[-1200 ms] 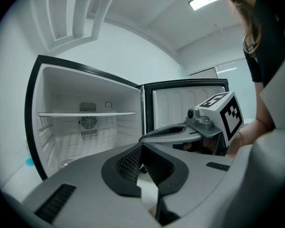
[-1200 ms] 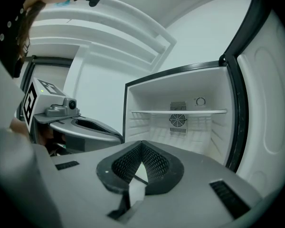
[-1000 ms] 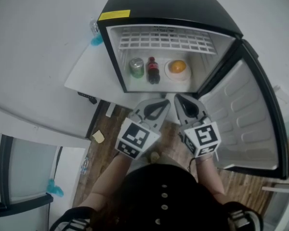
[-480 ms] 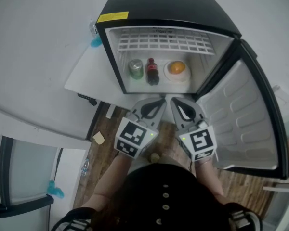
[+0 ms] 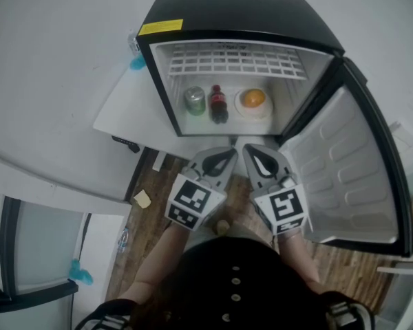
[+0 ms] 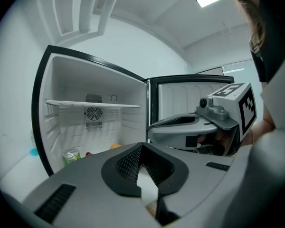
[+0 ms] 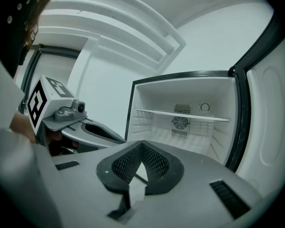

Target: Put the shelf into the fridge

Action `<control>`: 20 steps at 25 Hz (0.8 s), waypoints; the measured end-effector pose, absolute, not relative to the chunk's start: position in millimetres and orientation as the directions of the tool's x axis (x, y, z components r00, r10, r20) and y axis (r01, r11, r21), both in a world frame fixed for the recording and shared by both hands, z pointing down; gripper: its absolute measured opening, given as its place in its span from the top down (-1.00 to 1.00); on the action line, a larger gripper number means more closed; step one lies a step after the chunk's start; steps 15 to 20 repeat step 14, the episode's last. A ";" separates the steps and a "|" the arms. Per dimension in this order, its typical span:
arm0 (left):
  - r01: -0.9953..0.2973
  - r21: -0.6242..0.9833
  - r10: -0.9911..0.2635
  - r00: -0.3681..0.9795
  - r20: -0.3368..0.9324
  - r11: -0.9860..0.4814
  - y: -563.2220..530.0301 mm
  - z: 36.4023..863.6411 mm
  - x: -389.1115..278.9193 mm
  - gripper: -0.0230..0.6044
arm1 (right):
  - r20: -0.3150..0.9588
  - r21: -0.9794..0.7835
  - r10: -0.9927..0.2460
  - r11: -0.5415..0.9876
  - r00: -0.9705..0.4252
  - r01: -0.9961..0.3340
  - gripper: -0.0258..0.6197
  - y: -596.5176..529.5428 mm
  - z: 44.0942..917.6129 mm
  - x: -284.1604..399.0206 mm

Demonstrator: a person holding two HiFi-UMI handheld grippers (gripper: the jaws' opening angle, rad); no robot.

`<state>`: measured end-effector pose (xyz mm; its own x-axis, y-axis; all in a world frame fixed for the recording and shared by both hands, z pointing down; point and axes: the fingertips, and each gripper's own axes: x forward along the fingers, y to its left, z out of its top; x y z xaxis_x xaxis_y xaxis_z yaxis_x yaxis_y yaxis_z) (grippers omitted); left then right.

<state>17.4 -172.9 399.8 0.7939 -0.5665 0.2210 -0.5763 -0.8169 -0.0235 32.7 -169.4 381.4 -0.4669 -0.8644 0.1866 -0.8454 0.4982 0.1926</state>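
Standing before the open fridge [image 5: 241,5], with the left gripper [image 5: 227,151] and right gripper [image 5: 252,148] held side by side just near of its lower edge. Jaws of both pressed together, nothing between them. Inside, high up, the white wire shelf [image 5: 234,59] spanning wall to wall. Below it on the fridge floor, left to right: a green can [image 5: 194,99], a dark bottle [image 5: 218,102], an orange [image 5: 254,97] on a plate [image 5: 241,108]. Door [image 5: 344,163] swung wide to the right.

Wood-plank floor [image 5: 158,184], plain white wall [image 6: 147,51] — bright ceiling light [image 6: 206,0] overhead
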 end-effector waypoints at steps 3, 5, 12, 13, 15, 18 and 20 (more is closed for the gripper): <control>-0.576 -0.024 -0.565 0.793 0.227 -0.817 -173.2 401.7 17.1 0.90 | 0.189 0.182 -0.867 0.493 -0.462 -0.851 0.89 -169.4 383.2 34.8; -0.573 -0.029 -0.563 0.793 0.231 -0.819 -173.8 402.5 18.0 0.90 | 0.181 0.179 -0.872 0.485 -0.456 -0.856 0.89 -170.7 381.8 35.6; -0.572 -0.044 -0.565 0.792 0.230 -0.819 -178.3 399.3 23.1 0.90 | 0.167 0.173 -0.866 0.496 -0.471 -0.851 0.89 -173.7 375.9 32.7; -0.572 -0.047 -0.567 0.792 0.228 -0.819 -179.6 398.2 23.6 0.90 | 0.168 0.172 -0.865 0.499 -0.474 -0.850 0.89 -174.3 375.5 33.2; -0.573 -0.051 -0.568 0.791 0.227 -0.818 -181.1 397.1 24.1 0.90 | 0.169 0.171 -0.863 0.501 -0.476 -0.848 0.89 -175.0 375.1 33.7; -0.573 -0.051 -0.568 0.791 0.227 -0.818 -181.1 397.1 24.1 0.90 | 0.169 0.171 -0.863 0.501 -0.476 -0.848 0.89 -175.0 375.1 33.7; -0.573 -0.051 -0.568 0.791 0.227 -0.818 -181.1 397.1 24.1 0.90 | 0.169 0.171 -0.863 0.501 -0.476 -0.848 0.89 -175.0 375.1 33.7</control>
